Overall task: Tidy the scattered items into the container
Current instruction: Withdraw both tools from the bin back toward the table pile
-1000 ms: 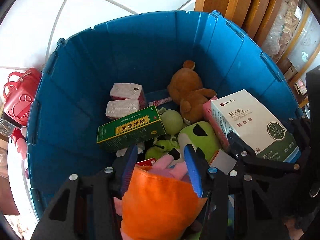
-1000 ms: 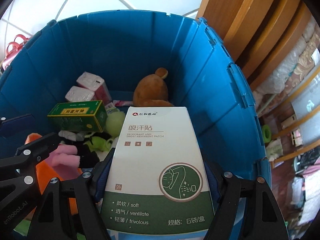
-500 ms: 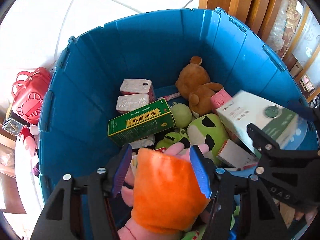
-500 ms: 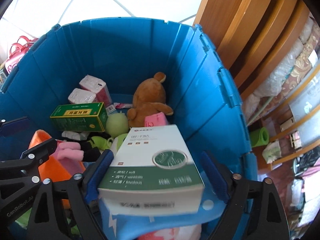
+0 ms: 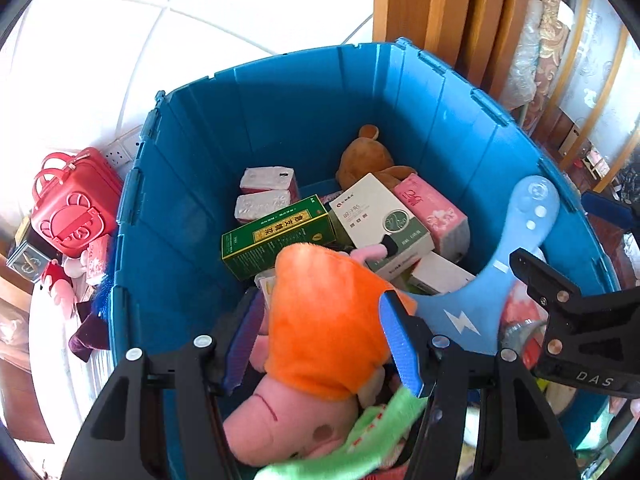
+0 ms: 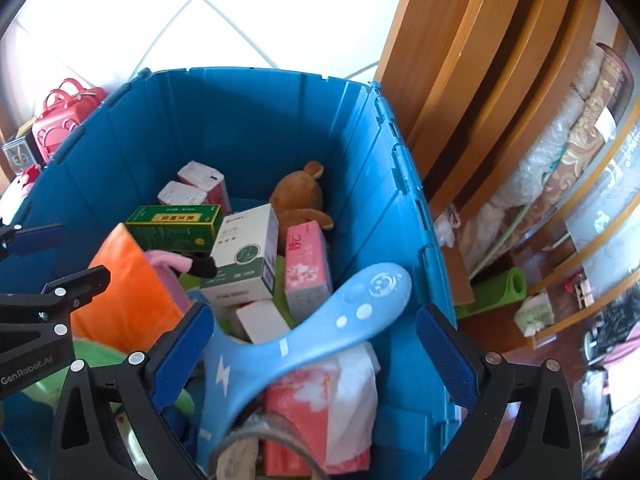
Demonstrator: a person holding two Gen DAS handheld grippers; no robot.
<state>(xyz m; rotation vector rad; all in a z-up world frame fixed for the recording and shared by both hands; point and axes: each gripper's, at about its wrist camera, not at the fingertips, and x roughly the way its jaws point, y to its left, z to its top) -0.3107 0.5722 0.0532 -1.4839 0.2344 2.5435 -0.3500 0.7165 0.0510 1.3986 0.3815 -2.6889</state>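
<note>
Two handheld grippers hang over an open blue storage bin (image 5: 192, 216). The left gripper (image 5: 320, 340) is spread wide, its blue pads either side of a pink plush toy dressed in orange (image 5: 324, 320); the toy sits between the fingers, and whether the pads touch it cannot be told. A green strip of fabric (image 5: 384, 420) trails from the toy's lower end.

The right gripper (image 6: 308, 352) is wide open and holds nothing. Just ahead of it, between its fingers, lies a light blue plastic paddle-shaped object with a lightning mark (image 6: 320, 336), resting over a pink tissue pack with white tissue spilling out (image 6: 320, 400).

Further in, the white and green deodorant patch box (image 6: 244, 256) lies inside the bin, well clear of the right gripper, leaning on other packages. Beside it are a pink tissue pack (image 6: 306, 268) and a green medicine box (image 6: 176, 226). Behind those sit a brown teddy bear (image 6: 300, 196) and two small tissue packs (image 6: 192, 188).

Outside the bin, on the white tiled floor (image 5: 120, 40), stands a red toy suitcase (image 5: 72, 204).
</note>
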